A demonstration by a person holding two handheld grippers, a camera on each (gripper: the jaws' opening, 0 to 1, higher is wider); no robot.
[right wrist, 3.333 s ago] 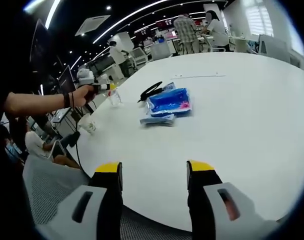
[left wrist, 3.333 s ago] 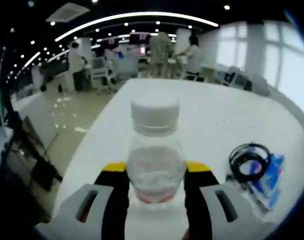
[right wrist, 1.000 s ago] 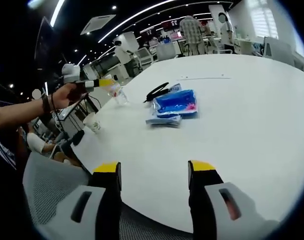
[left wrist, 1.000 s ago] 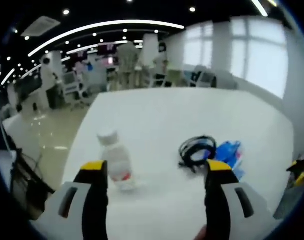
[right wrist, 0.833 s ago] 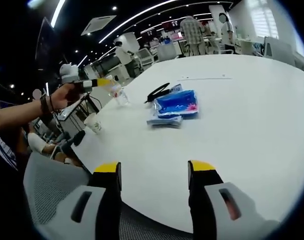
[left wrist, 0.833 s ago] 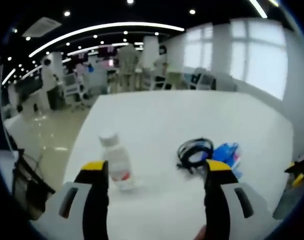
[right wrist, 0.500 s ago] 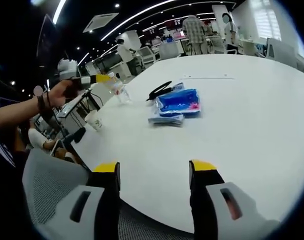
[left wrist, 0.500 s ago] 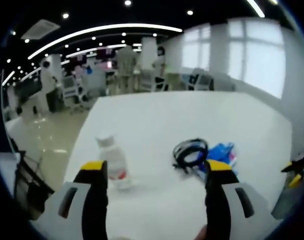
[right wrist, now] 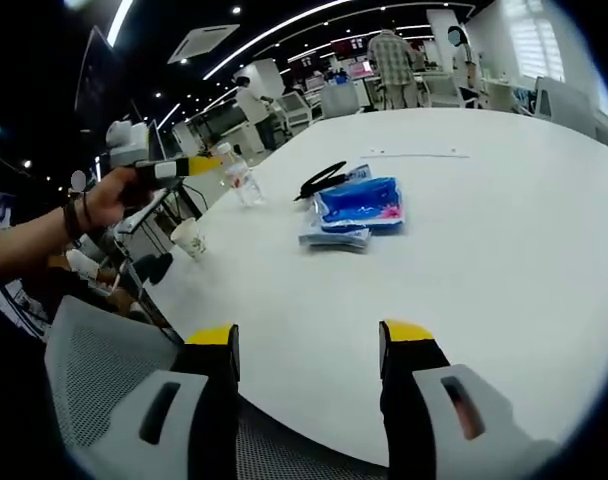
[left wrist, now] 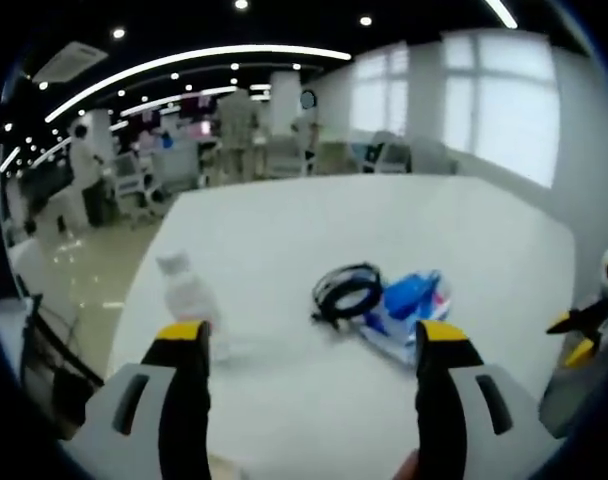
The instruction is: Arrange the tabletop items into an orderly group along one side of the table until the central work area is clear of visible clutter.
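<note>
A small clear bottle point(left wrist: 189, 295) with a white cap stands upright near the table's left edge, just beyond my left jaw. My left gripper point(left wrist: 312, 335) is open, with nothing between the jaws. A black coiled cable point(left wrist: 346, 290) lies against blue packets point(left wrist: 409, 300) ahead of it. In the right gripper view, the left gripper point(right wrist: 169, 170) sits in a hand, short of the bottle point(right wrist: 244, 182). The cable point(right wrist: 324, 178) and blue packets point(right wrist: 362, 205) lie mid-table. My right gripper point(right wrist: 309, 335) is open over the near table edge.
A paper cup point(right wrist: 191, 238) stands at the table's left edge. A grey mesh chair back point(right wrist: 94, 370) is below that edge. The white table point(right wrist: 504, 230) is bare to the right. A thin white strip point(right wrist: 414, 154) lies farther back. People stand beyond the table.
The left gripper has let go of the bottle and drawn back; the bottle now stands on the table. In the last second the left view swung right toward the cable and packets.
</note>
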